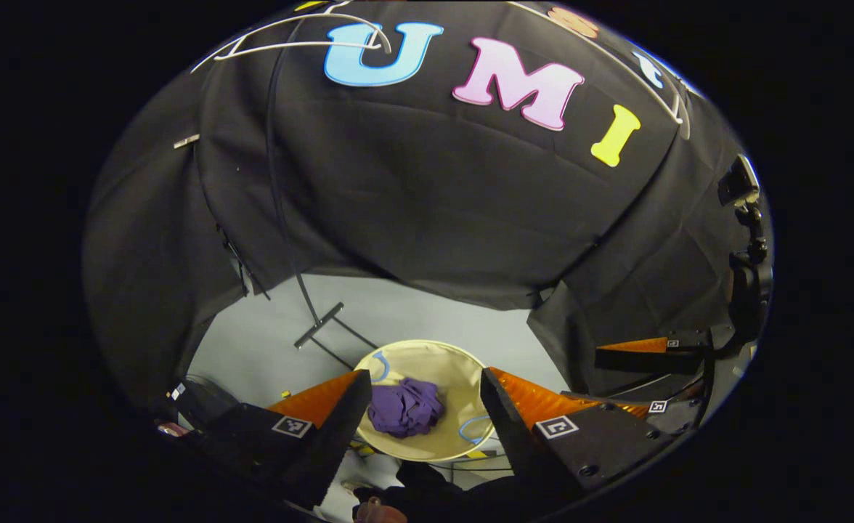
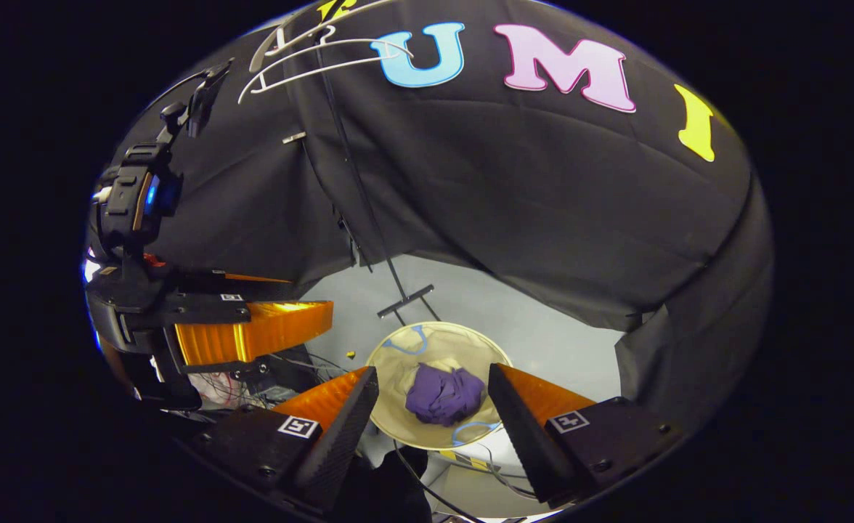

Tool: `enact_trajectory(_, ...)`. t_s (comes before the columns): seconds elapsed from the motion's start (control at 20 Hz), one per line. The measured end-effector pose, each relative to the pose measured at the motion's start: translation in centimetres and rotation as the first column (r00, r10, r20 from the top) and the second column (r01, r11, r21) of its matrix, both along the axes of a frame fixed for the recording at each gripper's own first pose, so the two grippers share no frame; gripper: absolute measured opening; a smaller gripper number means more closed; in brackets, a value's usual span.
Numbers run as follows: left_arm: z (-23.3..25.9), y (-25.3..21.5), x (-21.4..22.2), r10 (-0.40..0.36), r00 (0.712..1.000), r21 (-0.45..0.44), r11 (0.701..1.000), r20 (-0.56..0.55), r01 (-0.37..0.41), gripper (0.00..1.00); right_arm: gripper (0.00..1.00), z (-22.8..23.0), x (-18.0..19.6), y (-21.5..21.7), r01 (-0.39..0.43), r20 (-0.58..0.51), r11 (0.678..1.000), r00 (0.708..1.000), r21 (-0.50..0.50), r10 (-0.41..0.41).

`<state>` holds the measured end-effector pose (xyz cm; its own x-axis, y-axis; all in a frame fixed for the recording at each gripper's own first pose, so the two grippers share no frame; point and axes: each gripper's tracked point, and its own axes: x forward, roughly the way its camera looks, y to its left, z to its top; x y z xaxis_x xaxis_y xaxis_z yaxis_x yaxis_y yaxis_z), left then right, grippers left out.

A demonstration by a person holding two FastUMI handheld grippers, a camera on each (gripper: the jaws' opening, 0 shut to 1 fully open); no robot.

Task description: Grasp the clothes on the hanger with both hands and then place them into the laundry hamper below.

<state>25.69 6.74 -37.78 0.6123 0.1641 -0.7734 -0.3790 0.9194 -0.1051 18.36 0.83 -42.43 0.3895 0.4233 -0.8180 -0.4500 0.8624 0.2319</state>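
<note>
Left gripper [image 1: 425, 407] fingers spread wide, holding nothing; right gripper [image 2: 433, 405] likewise. Laundry hamper [image 1: 463, 363] on floor below, near rim cut off by fingers. Purple clothes [image 1: 405, 408] crumpled inside. Bare white hanger [image 2: 325, 54] overhead. No legible writing.

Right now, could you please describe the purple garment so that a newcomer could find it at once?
Find the round cream laundry hamper on the pale floor, below the white hangers. The purple garment lies crumpled inside it, the only dark purple thing against the cream lining.
</note>
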Motion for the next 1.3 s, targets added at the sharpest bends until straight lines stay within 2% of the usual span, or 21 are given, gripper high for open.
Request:
enact_trajectory(0.15, 3.3, -0.1, -0.9, -0.051, 0.996, 0.036, 0.998, 0.074, 0.048, 0.96, 0.99, 3.0, -0.2, 0.4, 0.07, 0.057, 0.997, 0.996, 0.027, -0.071)
enact_trajectory(0.3, 7.4, -0.4, -2.5, -0.118, 0.979, 0.088, 0.991, 0.169, 0.104, 0.96, 0.99, 6.7, -0.7, 1.2, 0.123, 0.149, 0.991, 0.98, 0.048, -0.129)
enact_trajectory(0.4, 11.1, -0.7, -3.9, -0.155, 0.956, 0.113, 0.985, 0.249, 0.131, 0.96, 0.99, 9.6, -1.5, 1.7, 0.154, 0.221, 0.985, 0.961, 0.072, -0.167)
enact_trajectory(0.45, 12.9, -0.7, -4.9, -0.178, 0.941, 0.129, 0.981, 0.287, 0.147, 0.93, 0.99, 11.6, -1.9, 2.2, 0.172, 0.266, 0.98, 0.945, 0.097, -0.192)
enact_trajectory(0.5, 14.9, -0.8, -5.6, -0.203, 0.922, 0.151, 0.975, 0.329, 0.161, 0.95, 0.99, 14.0, -2.2, 3.0, 0.183, 0.315, 0.973, 0.923, 0.141, -0.22)
enact_trajectory(0.6, 18.9, -0.9, -7.1, -0.249, 0.88, 0.208, 0.962, 0.406, 0.176, 0.95, 0.98, 18.4, -3.2, 4.3, 0.198, 0.404, 0.954, 0.872, 0.223, -0.275)
enact_trajectory(0.85, 27.5, -1.9, -13.1, -0.374, 0.754, 0.346, 0.915, 0.539, 0.207, 0.95, 0.98, 27.4, -8.2, 4.3, 0.216, 0.591, 0.916, 0.708, 0.337, -0.385)
enact_trajectory(1.0, 31.5, -3.1, -18.3, -0.412, 0.672, 0.391, 0.9, 0.616, 0.193, 0.93, 0.98, 33.3, -11.9, 4.4, 0.212, 0.692, 0.899, 0.579, 0.384, -0.432)
enact_trajectory(1.05, 31.9, -3.0, -19.9, -0.415, 0.644, 0.397, 0.899, 0.642, 0.183, 0.97, 0.98, 34.7, -13.3, 4.3, 0.218, 0.72, 0.897, 0.537, 0.385, -0.439)
enact_trajectory(1.1, 32.6, -3.3, -21.3, -0.417, 0.625, 0.402, 0.899, 0.66, 0.175, 0.96, 0.98, 35.6, -14.9, 3.9, 0.232, 0.741, 0.894, 0.5, 0.383, -0.448)
enact_trajectory(1.15, 33.2, -3.4, -22.5, -0.419, 0.607, 0.409, 0.898, 0.675, 0.165, 0.95, 1.0, 36.1, -16.3, 3.8, 0.247, 0.751, 0.89, 0.479, 0.383, -0.455)
enact_trajectory(1.2, 34.2, -3.6, -23.7, -0.421, 0.582, 0.415, 0.897, 0.695, 0.153, 0.95, 0.98, 36.4, -17.5, 4.0, 0.256, 0.756, 0.885, 0.462, 0.388, -0.464)
enact_trajectory(1.25, 35.3, -3.9, -24.9, -0.421, 0.553, 0.417, 0.898, 0.719, 0.142, 0.92, 1.0, 37.2, -18.7, 4.1, 0.259, 0.764, 0.881, 0.439, 0.396, -0.473)
enact_trajectory(1.3, 36.6, -3.9, -25.8, -0.415, 0.522, 0.416, 0.901, 0.745, 0.123, 0.95, 0.97, 38.3, -19.7, 3.9, 0.259, 0.773, 0.876, 0.414, 0.407, -0.481)
